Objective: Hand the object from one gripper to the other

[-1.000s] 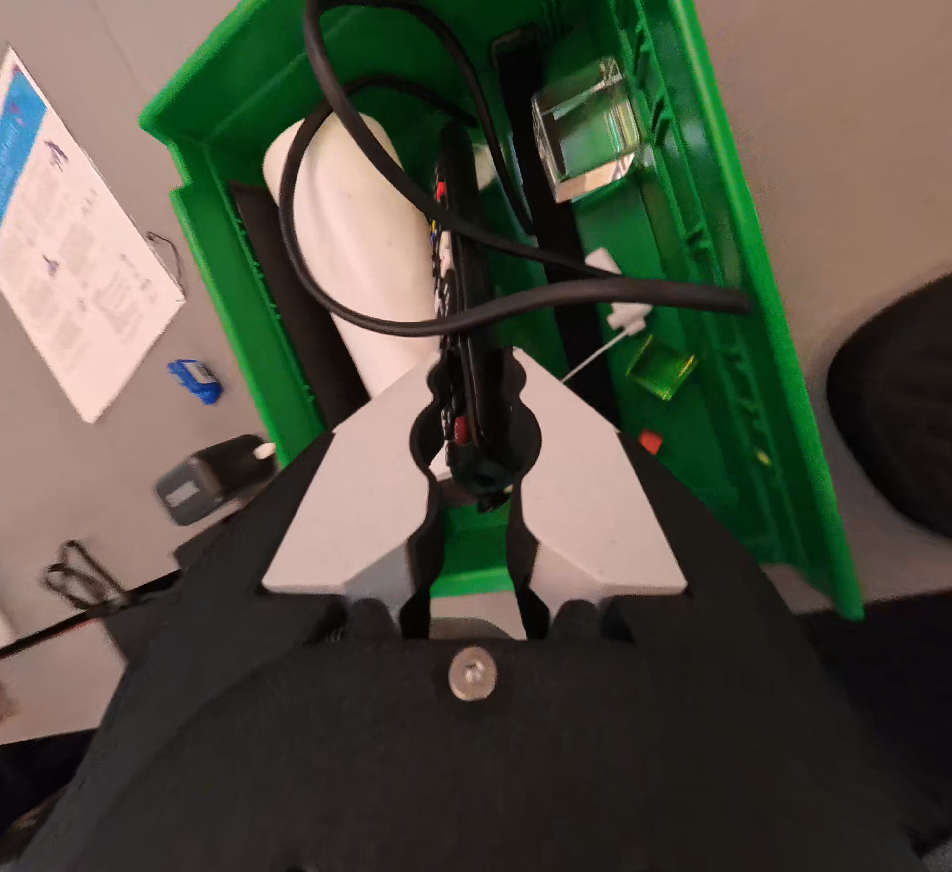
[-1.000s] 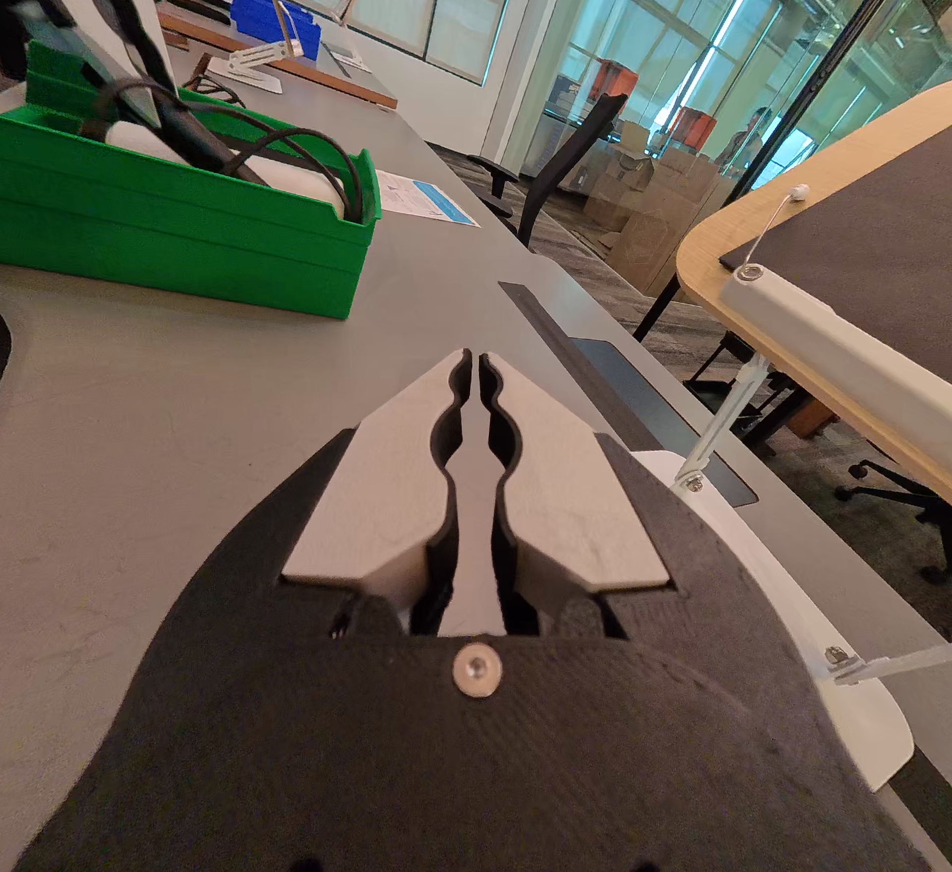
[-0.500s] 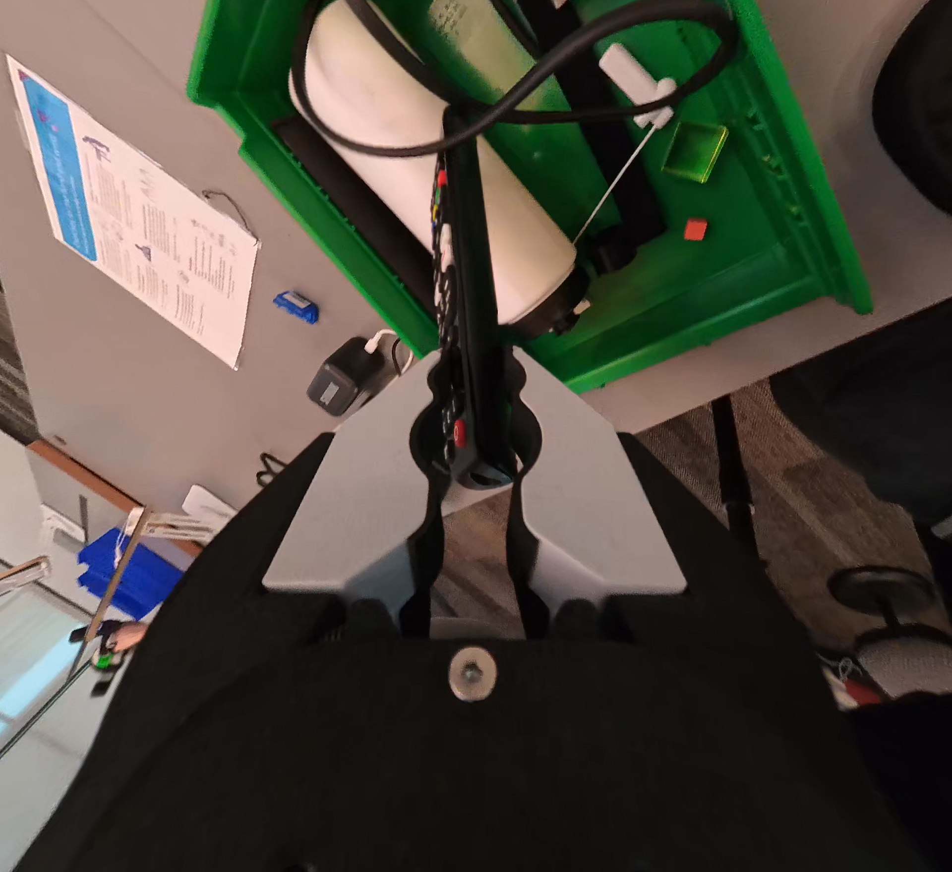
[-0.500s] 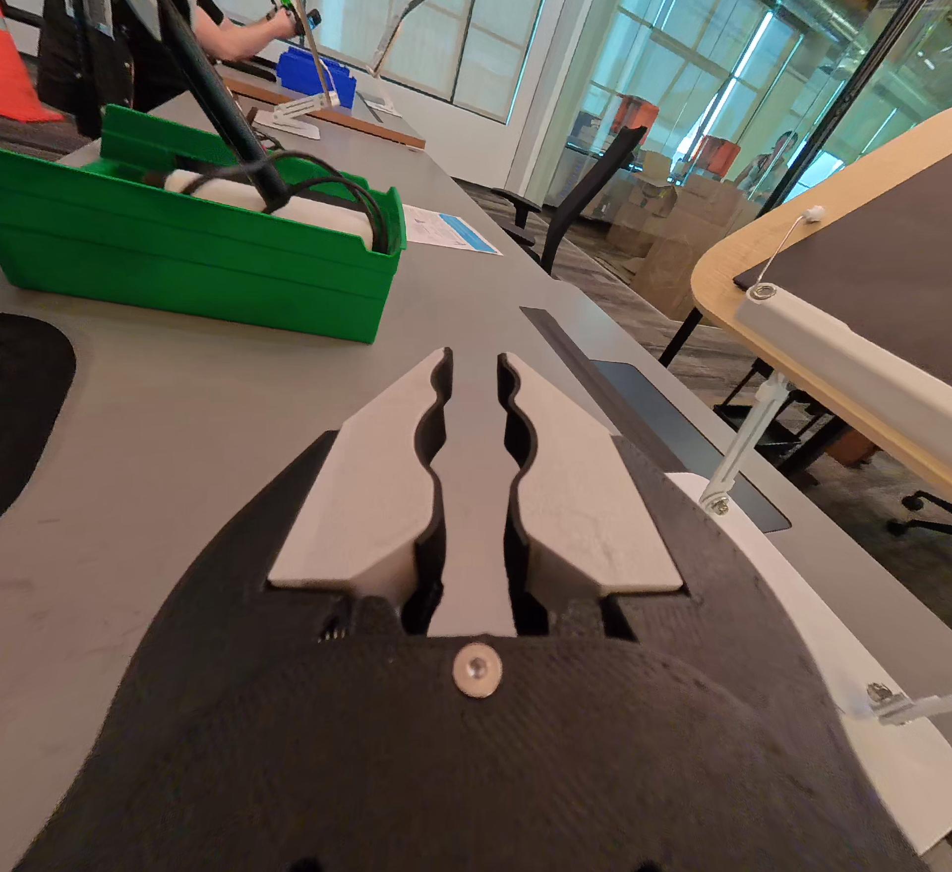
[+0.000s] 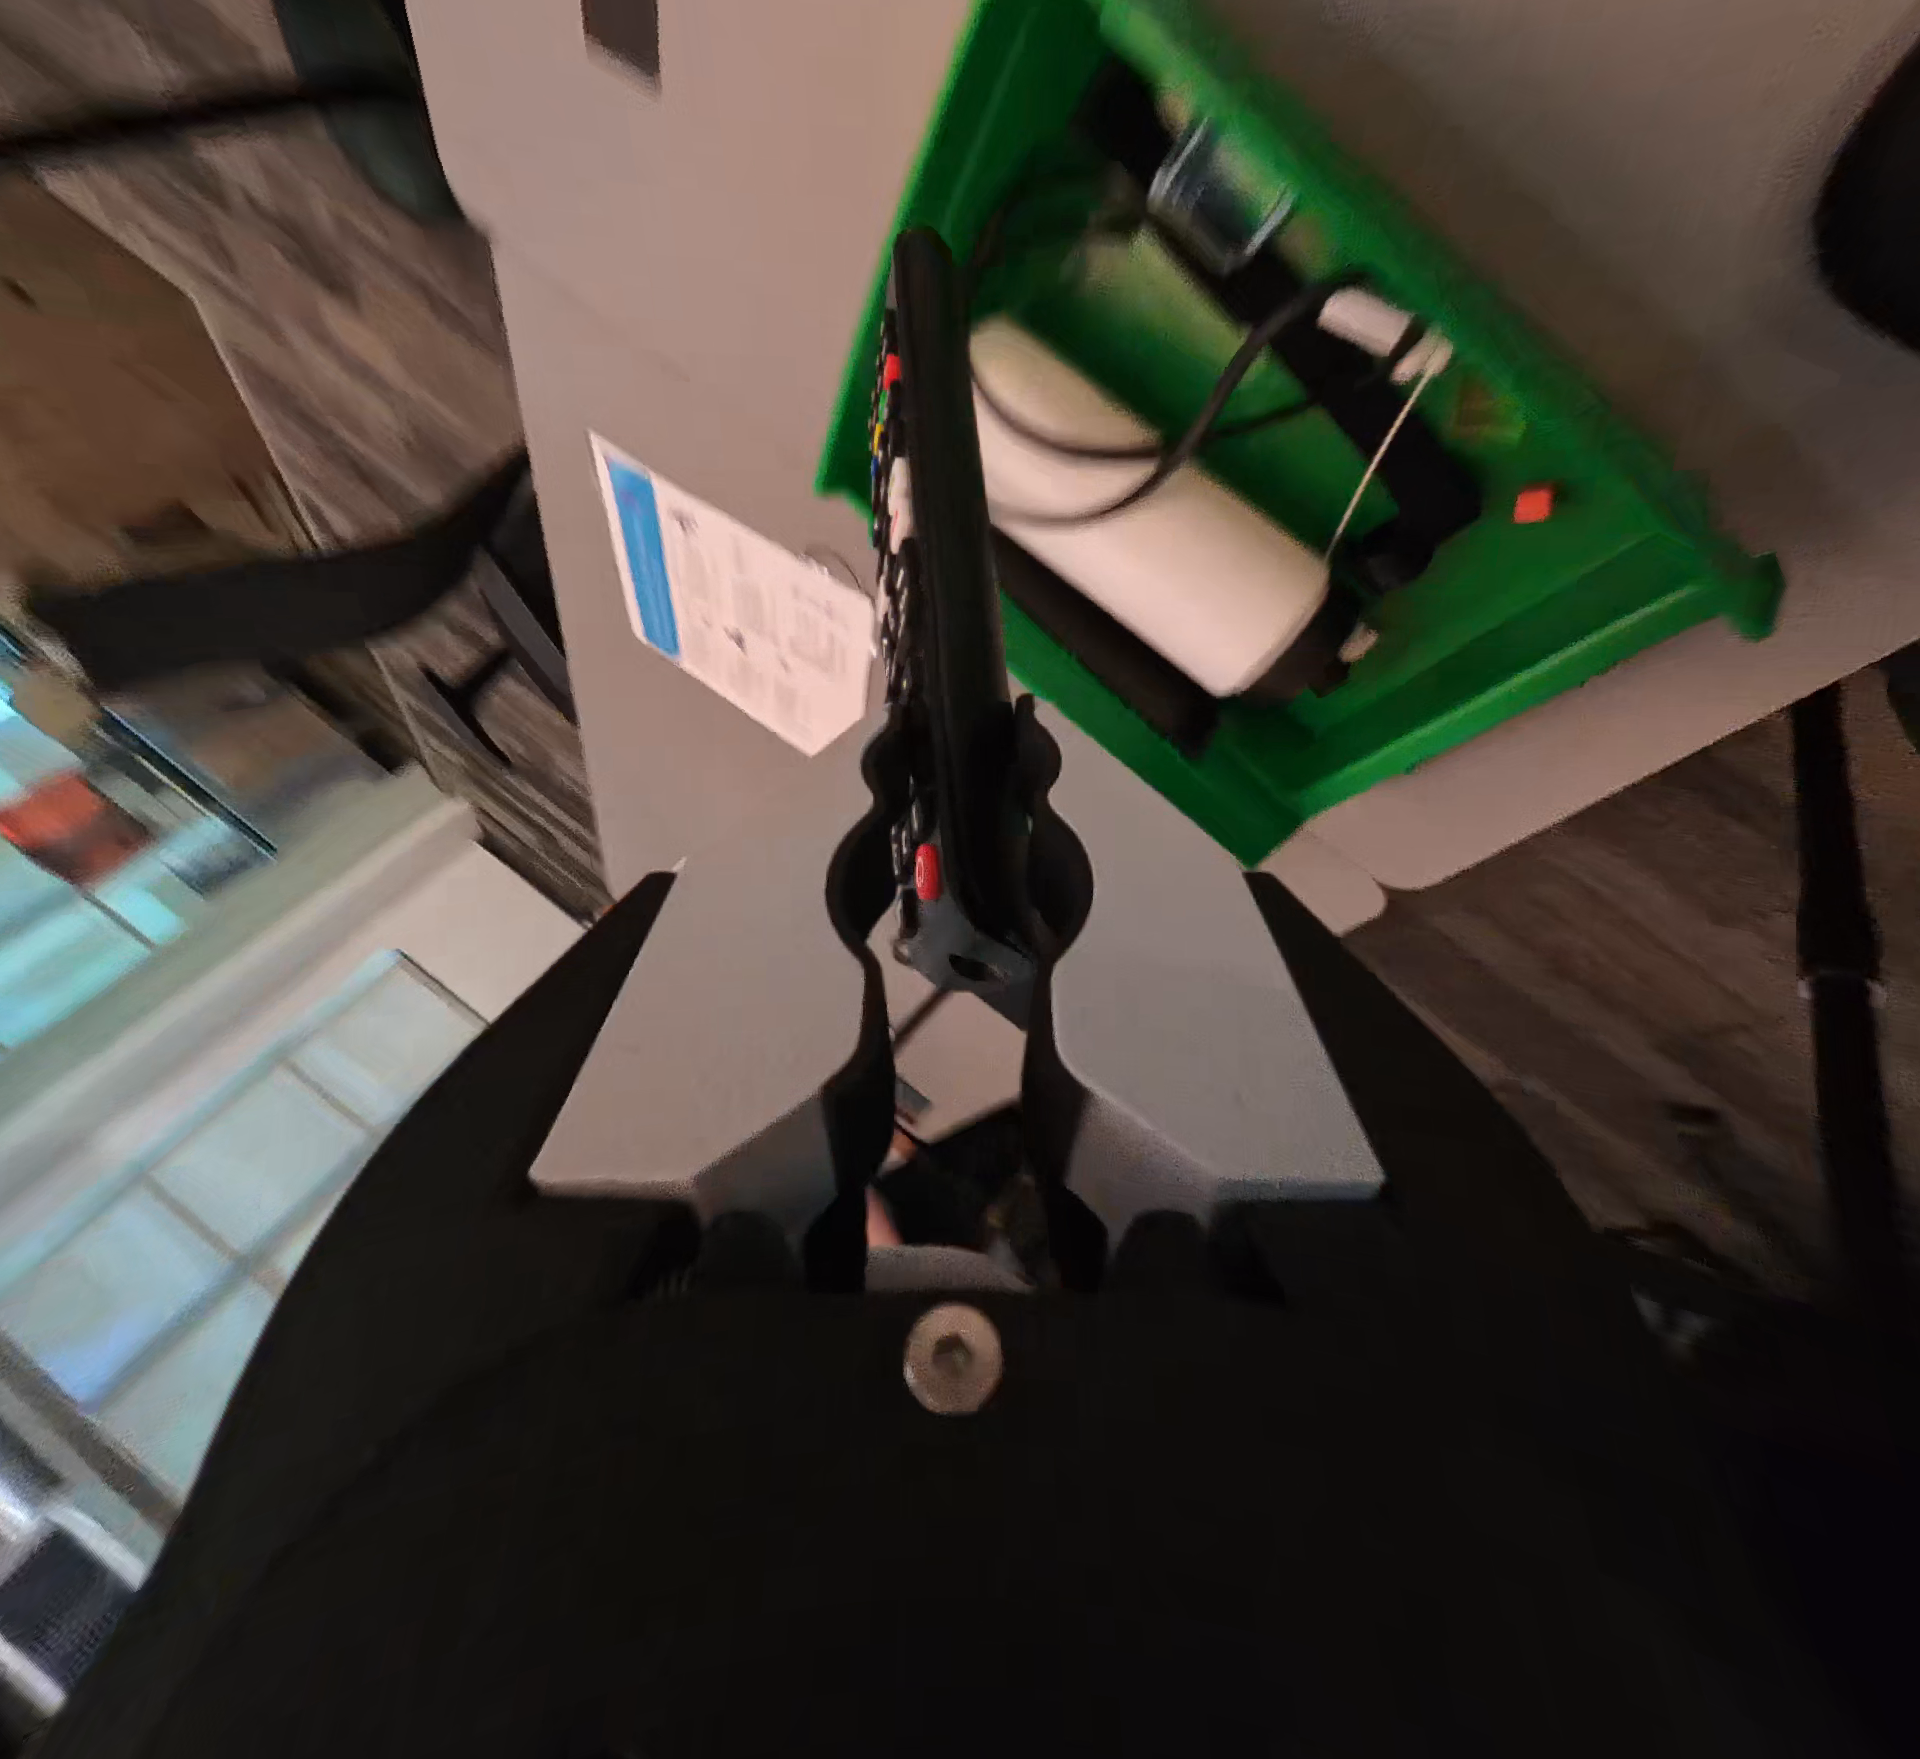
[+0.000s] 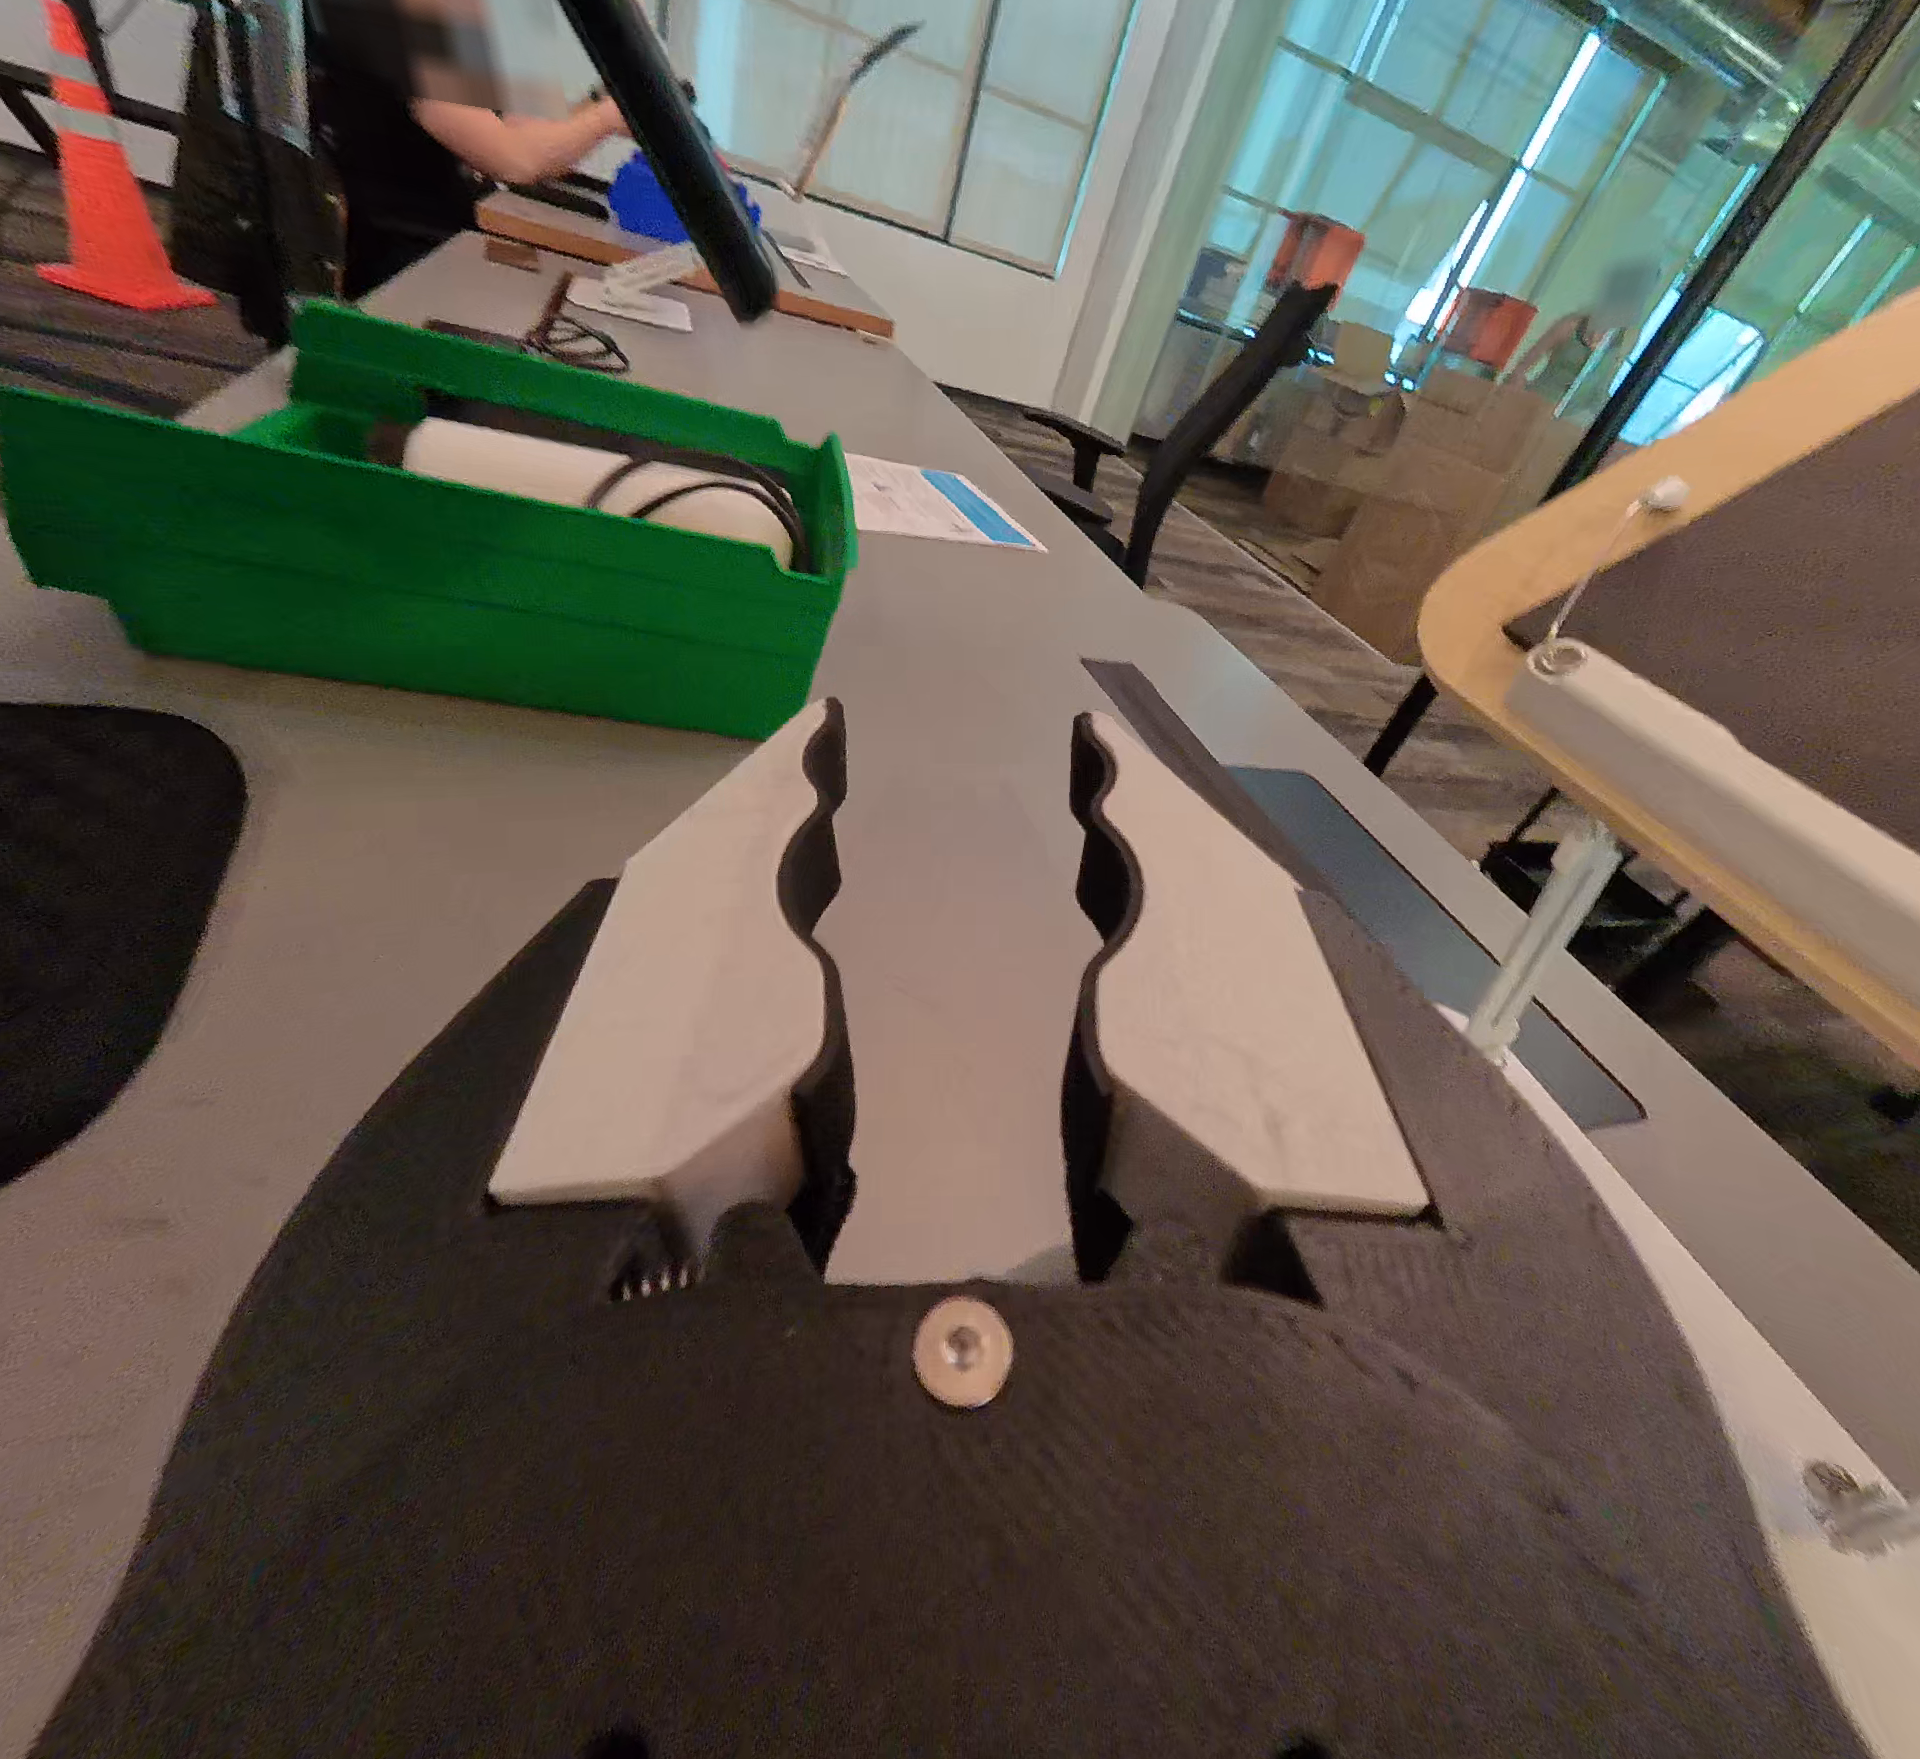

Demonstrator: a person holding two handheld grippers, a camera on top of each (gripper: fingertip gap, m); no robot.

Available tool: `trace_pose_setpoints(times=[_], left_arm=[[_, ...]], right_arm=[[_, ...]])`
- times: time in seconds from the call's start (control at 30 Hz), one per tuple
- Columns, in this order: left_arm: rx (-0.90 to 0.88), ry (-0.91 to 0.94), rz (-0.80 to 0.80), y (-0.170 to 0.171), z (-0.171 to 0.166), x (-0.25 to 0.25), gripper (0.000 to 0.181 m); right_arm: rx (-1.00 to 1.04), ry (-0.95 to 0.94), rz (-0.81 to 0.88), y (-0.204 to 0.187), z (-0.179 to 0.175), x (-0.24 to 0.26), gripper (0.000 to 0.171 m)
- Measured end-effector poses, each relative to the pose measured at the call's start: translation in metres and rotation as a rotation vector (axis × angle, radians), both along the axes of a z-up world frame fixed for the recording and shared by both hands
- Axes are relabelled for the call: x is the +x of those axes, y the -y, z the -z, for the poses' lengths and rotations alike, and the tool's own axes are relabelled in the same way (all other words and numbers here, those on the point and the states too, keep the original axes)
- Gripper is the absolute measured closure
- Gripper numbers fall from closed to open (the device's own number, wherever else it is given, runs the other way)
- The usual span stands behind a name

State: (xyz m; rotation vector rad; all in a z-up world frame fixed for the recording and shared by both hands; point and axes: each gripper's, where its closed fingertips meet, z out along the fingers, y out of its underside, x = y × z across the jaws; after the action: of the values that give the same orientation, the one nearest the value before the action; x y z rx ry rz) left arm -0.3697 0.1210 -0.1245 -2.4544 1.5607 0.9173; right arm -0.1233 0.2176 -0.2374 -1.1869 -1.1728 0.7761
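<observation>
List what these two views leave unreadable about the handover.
- Left wrist view: the remote is seen edge-on; motion blur smears its buttons.
- Right wrist view: the remote's upper end and the left gripper are cut off by the top edge.
- Green bin: its near wall hides the floor items.

Both views sharing green bin (image 5: 1288, 774)

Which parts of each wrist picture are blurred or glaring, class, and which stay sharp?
Left wrist view: the green bin and floor smear with motion blur, while the left claw and its remote stay fairly sharp. Right wrist view: bright windows glare, straight edges bow from the wide lens, and the right claw looks slightly soft.
</observation>
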Motion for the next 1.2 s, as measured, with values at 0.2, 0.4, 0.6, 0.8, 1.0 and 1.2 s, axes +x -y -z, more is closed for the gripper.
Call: trace_pose_setpoints(times=[0.2,0.4,0.6,0.8,1.0,1.2], left_arm=[[-0.130,0.042,0.315,-0.036,0.037,0.121,0.163],[-0.216,0.007,0.466,-0.061,0.080,0.190,0.163],[-0.257,0.025,0.566,-0.063,0.092,0.231,0.163],[-0.038,0.044,0.685,-0.094,0.072,0.271,0.147],[0.693,0.548,0.768,-0.121,-0.034,0.336,0.091],[1.119,0.473,0.987,-0.108,0.009,0.336,0.091]], right_arm=[[0.040,0.030,-0.032,0.017,-0.006,-0.014,0.111],[0.023,0.135,-0.038,0.022,0.011,-0.025,0.111],[0.053,0.245,0.106,-0.003,0.037,-0.026,0.137],[0.003,0.165,0.198,-0.027,0.026,-0.005,0.150],[-0.299,-0.193,0.244,-0.062,-0.018,0.050,0.150],[-0.693,-0.610,0.068,-0.077,-0.047,0.090,0.150]])
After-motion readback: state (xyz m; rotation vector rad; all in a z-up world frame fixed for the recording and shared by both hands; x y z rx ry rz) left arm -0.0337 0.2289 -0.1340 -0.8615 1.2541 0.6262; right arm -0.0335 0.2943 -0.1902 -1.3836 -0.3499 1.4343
